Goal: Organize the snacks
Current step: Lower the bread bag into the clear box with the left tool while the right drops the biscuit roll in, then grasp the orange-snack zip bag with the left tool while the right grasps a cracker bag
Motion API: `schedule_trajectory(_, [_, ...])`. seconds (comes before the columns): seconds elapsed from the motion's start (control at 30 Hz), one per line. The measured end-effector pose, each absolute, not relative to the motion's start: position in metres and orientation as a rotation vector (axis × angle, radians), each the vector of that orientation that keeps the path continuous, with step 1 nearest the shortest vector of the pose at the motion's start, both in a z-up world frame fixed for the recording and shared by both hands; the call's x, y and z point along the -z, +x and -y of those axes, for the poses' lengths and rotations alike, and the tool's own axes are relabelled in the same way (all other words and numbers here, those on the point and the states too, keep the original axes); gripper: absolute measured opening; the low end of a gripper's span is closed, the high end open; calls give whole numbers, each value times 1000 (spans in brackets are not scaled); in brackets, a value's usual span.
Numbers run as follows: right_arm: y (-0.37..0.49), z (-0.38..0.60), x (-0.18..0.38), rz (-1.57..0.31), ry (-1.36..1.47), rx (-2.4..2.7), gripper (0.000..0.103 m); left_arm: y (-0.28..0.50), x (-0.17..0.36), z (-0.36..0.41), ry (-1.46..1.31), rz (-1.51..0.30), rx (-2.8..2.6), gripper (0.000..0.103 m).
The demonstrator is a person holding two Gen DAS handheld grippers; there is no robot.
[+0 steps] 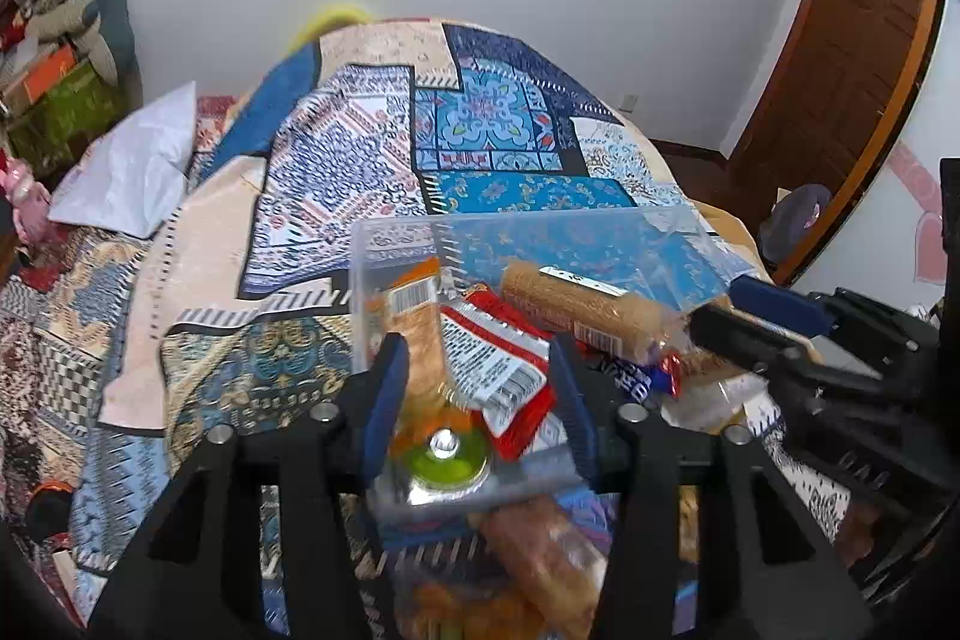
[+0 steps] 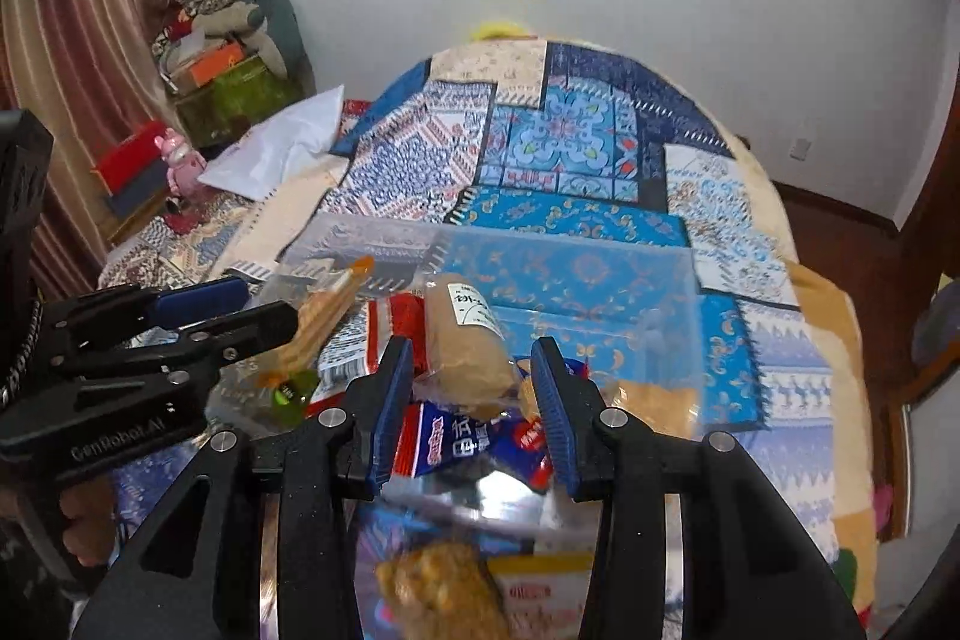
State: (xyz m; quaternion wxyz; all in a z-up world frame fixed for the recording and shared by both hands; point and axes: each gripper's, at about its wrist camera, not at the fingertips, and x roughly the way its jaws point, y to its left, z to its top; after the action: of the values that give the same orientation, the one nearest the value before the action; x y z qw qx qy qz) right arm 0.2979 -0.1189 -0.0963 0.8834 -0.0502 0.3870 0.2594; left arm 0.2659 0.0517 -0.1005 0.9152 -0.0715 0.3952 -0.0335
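A clear plastic bin (image 1: 540, 226) (image 2: 600, 256) lies on the patterned bedspread and holds several snack packs. In it are a red-and-white packet (image 1: 498, 364) (image 2: 354, 340), a tan wrapped roll (image 1: 588, 310) (image 2: 468, 340), an orange-wrapped cracker pack (image 1: 414, 322) (image 2: 324, 316) and a blue packet (image 2: 468, 442). My left gripper (image 1: 477, 394) is open over the bin's near left end, its fingers either side of the red packet. My right gripper (image 2: 471, 403) is open over the bin's near side, above the blue packet. Each gripper shows in the other's view (image 1: 780, 334) (image 2: 198, 322).
More snack packs lie in front of the bin, under the grippers: a puffed-snack bag (image 1: 540, 562) (image 2: 444, 592) and a yellow-and-white pack (image 2: 540, 592). A white pillow (image 1: 132, 166) (image 2: 282, 148) lies at the bed's left. Boxes (image 2: 234, 94) stand by the wall. A wooden door (image 1: 840, 70) is at the right.
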Motion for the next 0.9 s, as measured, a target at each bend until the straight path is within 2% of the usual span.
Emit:
schedule_trajectory(0.2, [270,139,79,-766,-90,-548,40,228,91,-55,-117,-805,51,64])
schedule_trajectory(0.3, [257,150,77,-752,-81,-548,46,210,95,-58,-107,-820,37,66])
schedule_trajectory(0.7, [227,155,118,-856,-117,-581,48,169,149,-66,-130,-958,32,67])
schedule_trajectory(0.83, [224,148,140,-904,-136,-593,57,162,161,-66,-145,-981,51,67])
schedule_trajectory(0.9, [219,147,148,-923,-143,-600,58,160,165,-64,-144,-991,66,72])
